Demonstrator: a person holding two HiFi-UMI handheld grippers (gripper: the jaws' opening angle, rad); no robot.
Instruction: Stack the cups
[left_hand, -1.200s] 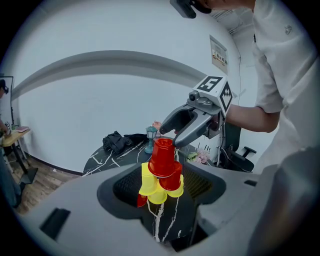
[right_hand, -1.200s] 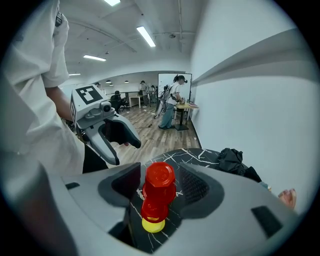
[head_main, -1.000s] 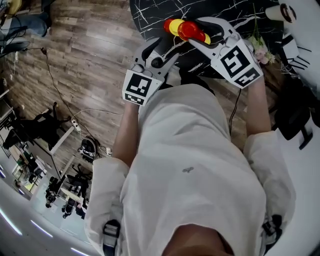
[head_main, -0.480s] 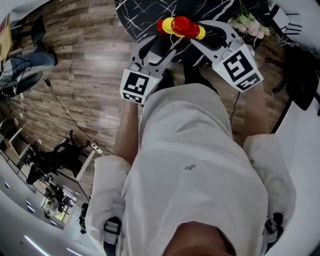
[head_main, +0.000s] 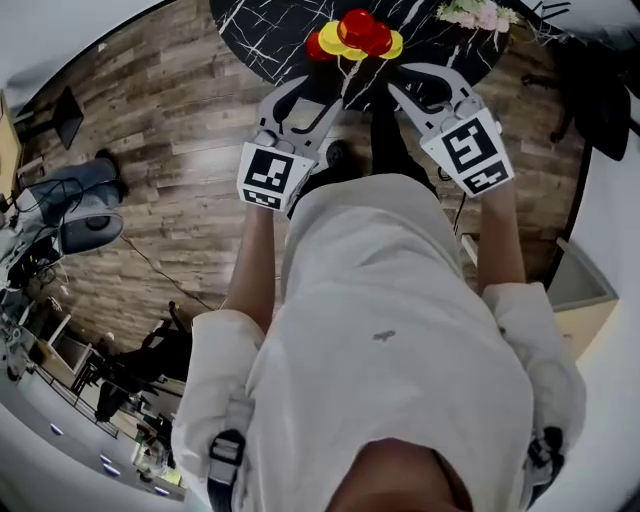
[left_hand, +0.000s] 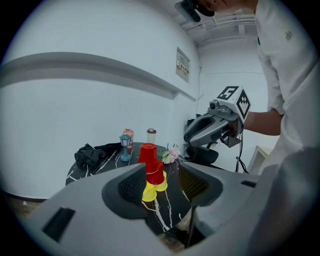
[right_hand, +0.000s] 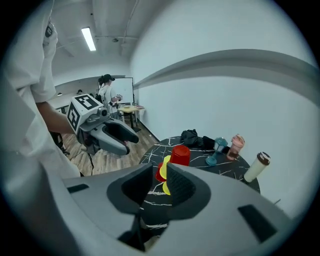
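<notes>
Red and yellow cups (head_main: 352, 35) stand piled together on the round black marble table (head_main: 270, 20). In the left gripper view an upturned red cup (left_hand: 148, 154) tops the pile, with yellow cups (left_hand: 149, 192) below. My left gripper (head_main: 318, 88) and right gripper (head_main: 415, 80) hang short of the table's near edge, both pointing at the pile and apart from it. The left gripper's (left_hand: 162, 182) jaws are closing with a wide gap and nothing between them. The right gripper's (right_hand: 159, 186) jaws are closing to a narrow gap, also with nothing between them.
Behind the cups on the table are a teal lantern (right_hand: 216, 150), a pink tumbler (right_hand: 236, 145), a white tumbler with a brown lid (right_hand: 257, 167), a black cloth (right_hand: 195, 137) and small flowers (left_hand: 171, 155). Wood floor (head_main: 180, 110) surrounds the table. A person (right_hand: 106, 90) stands far back.
Both grippers have drawn back from the cup pile, which now stands beyond their tips. The right jaws have narrowed. The head view has shifted.
</notes>
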